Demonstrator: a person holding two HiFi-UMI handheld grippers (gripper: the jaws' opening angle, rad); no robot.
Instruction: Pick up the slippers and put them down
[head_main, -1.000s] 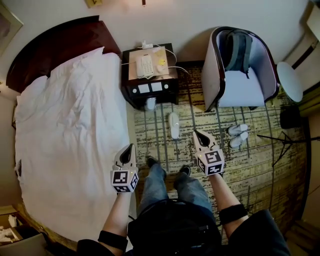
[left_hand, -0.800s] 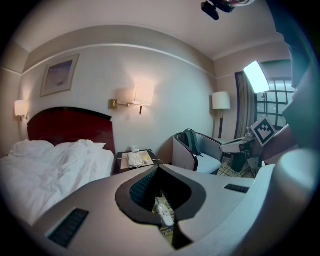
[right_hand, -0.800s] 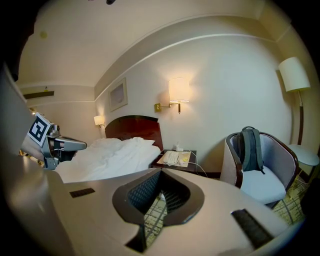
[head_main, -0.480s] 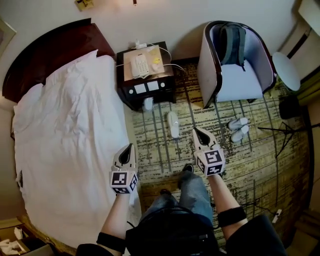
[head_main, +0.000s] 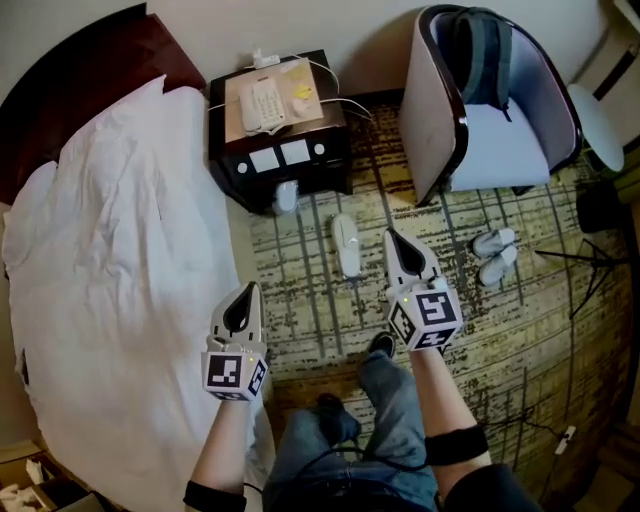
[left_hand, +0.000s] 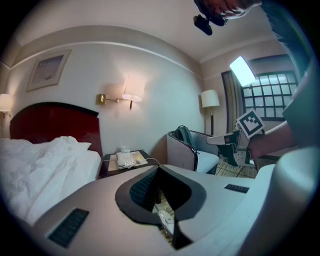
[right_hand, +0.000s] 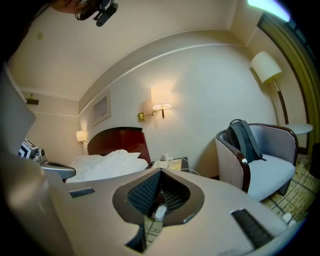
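Observation:
A white slipper (head_main: 346, 245) lies on the patterned carpet in front of the nightstand, toe towards me. A small piece of it shows through the notch of the left gripper (left_hand: 159, 172) as the slipper (left_hand: 165, 220), and through that of the right gripper (right_hand: 161, 175) as the slipper (right_hand: 160, 212). In the head view my right gripper (head_main: 392, 240) hovers just right of the slipper, jaws shut and holding nothing. My left gripper (head_main: 246, 297) is also shut and holding nothing, over the bed's edge, well left of the slipper. A second pair of white slippers (head_main: 497, 256) lies by the armchair.
A dark nightstand (head_main: 278, 150) with a phone stands at the back, a small white object (head_main: 287, 195) at its foot. The white bed (head_main: 110, 270) fills the left. An armchair (head_main: 490, 110) with a backpack stands at the right. My feet (head_main: 380, 345) are on the carpet.
Both grippers have sunk lower and edged forward. I have stepped towards the nightstand, so the slipper and furniture appear nearer. Both jaws stayed shut.

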